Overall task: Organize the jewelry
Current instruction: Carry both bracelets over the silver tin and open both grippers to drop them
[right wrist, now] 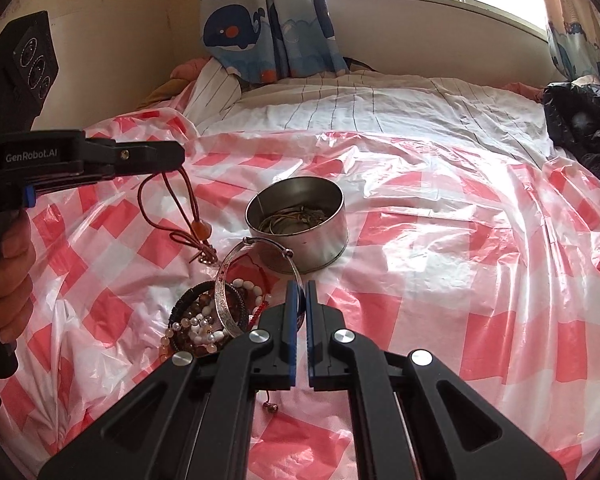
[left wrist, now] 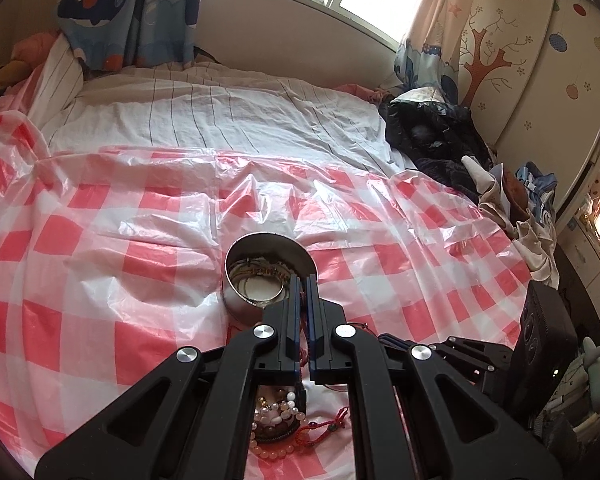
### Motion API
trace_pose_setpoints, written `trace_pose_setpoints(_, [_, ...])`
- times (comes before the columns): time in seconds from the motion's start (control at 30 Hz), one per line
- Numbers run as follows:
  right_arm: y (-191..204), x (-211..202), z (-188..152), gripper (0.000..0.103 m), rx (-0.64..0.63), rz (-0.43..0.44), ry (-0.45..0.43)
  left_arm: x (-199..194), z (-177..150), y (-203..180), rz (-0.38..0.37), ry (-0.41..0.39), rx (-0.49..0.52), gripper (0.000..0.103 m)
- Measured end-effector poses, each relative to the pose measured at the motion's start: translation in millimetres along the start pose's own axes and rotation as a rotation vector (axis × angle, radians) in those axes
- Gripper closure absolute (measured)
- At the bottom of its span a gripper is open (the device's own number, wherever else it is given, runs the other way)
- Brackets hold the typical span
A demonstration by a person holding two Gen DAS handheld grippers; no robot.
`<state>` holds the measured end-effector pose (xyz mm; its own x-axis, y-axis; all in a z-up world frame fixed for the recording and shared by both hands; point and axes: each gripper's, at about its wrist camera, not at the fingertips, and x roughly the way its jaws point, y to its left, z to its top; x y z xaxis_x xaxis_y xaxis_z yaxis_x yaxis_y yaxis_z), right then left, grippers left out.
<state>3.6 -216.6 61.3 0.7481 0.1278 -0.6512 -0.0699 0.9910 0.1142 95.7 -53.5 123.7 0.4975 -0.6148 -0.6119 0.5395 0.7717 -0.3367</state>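
A round metal tin (right wrist: 300, 224) with several bangles and cords inside sits on the red-checked plastic sheet (right wrist: 440, 240); it also shows in the left wrist view (left wrist: 268, 276). My left gripper (right wrist: 178, 156) is shut on a red cord bracelet (right wrist: 180, 216) with an orange bead, hanging above the sheet left of the tin. My right gripper (right wrist: 299, 286) is shut on a silver bangle (right wrist: 236, 280), held upright just in front of the tin. A pile of bead bracelets (right wrist: 204, 320) lies on the sheet below the bangle; it also shows in the left wrist view (left wrist: 280, 416).
The sheet covers a bed with a striped white quilt (right wrist: 380, 112) behind. Dark clothes (left wrist: 440, 136) lie at the bed's right edge. Whale-print curtains (right wrist: 268, 20) and a window are at the back. A wardrobe (left wrist: 532, 60) stands on the right.
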Motion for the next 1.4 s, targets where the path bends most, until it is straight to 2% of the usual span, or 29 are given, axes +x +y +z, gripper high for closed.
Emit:
trace_pose_setpoints(0.23, [-9, 1, 9, 0.099, 0.035, 0.007, -0.006, 1, 25, -11, -0.024, -0.036, 0.006, 0.101])
trace_pose_setpoints(0.43, [-25, 7, 25, 0.099, 0.074, -0.009, -0.020, 30, 41, -12, -0.070, -0.045, -0.003, 0.101])
trace_pose_setpoints(0.5, [-29, 11, 27, 0.098, 0.083, -0.013, -0.015, 55, 39, -7, -0.018, 0.030, 0.000, 0.100])
trace_pose_setpoints(0.57, [-30, 17, 29, 0.098, 0.084, -0.014, -0.004, 79, 31, 4, 0.072, 0.119, -0.010, 0.099])
trace_pose_setpoints(0.63, [-29, 23, 33, 0.098, 0.077, -0.014, 0.002, 85, 23, 15, 0.111, 0.152, -0.034, 0.096])
trace_pose_setpoints(0.67, [-28, 26, 35, 0.098, 0.072, -0.015, 0.003, 84, 19, 20, 0.118, 0.157, -0.048, 0.093])
trace_pose_setpoints(0.8, [-21, 39, 51, 0.097, 0.058, -0.006, -0.005, 70, 15, 30, 0.167, 0.152, -0.051, 0.088])
trace_pose_setpoints(0.97, [-11, 60, 72, 0.097, 0.052, 0.015, -0.019, 50, 4, 28, 0.212, 0.155, -0.012, 0.075])
trace_pose_setpoints(1.03, [-11, 74, 74, 0.096, 0.048, 0.020, 0.011, 46, -6, 25, 0.222, 0.176, 0.008, 0.072])
trace_pose_setpoints(1.07, [-12, 78, 74, 0.095, 0.052, 0.017, 0.028, 45, -14, 23, 0.221, 0.193, 0.021, 0.069])
trace_pose_setpoints(1.13, [-15, 73, 70, 0.074, 0.062, -0.006, 0.021, 44, -28, 19, 0.221, 0.219, 0.049, 0.066])
trace_pose_setpoints(1.3, [-21, 31, 44, 0.072, 0.068, -0.011, 0.018, 43, -46, 9, 0.238, 0.252, 0.104, 0.065])
trace_pose_setpoints(1.4, [-17, 14, 17, 0.061, 0.054, -0.018, 0.034, 41, -50, 1, 0.256, 0.248, 0.138, 0.064])
